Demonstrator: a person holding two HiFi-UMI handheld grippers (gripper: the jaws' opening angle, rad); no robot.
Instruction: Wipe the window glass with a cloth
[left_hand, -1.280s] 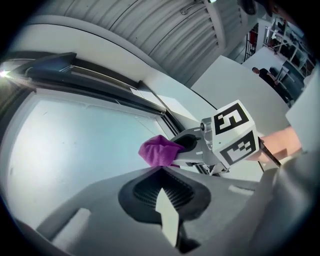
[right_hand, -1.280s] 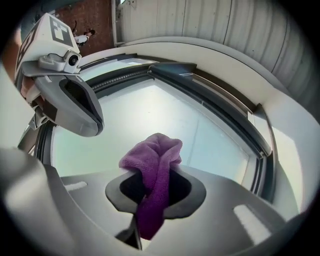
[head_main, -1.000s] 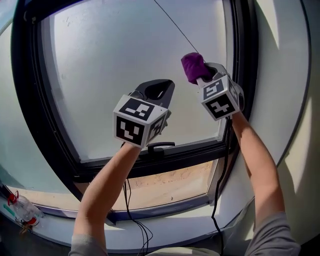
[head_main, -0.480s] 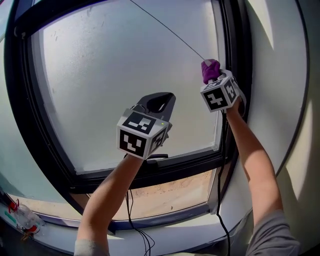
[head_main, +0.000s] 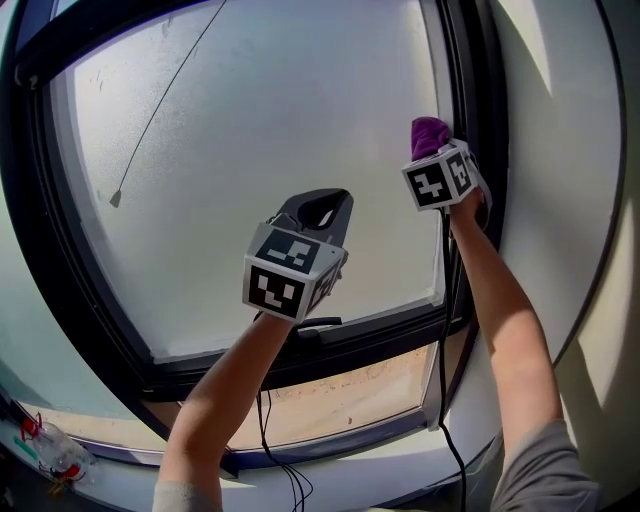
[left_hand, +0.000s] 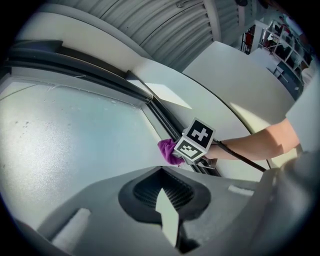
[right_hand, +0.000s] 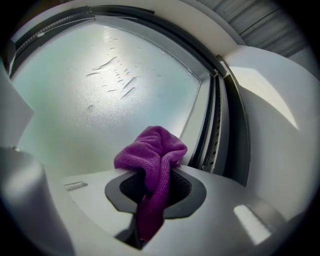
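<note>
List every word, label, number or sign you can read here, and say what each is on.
No readable words or numbers anywhere.
Left gripper: square black markers on its cube, patterns only, no letters.
Right gripper: same kind of markers, no letters.
Cloth: plain, no print.
Bottle at lower left: any label too small to read.
</note>
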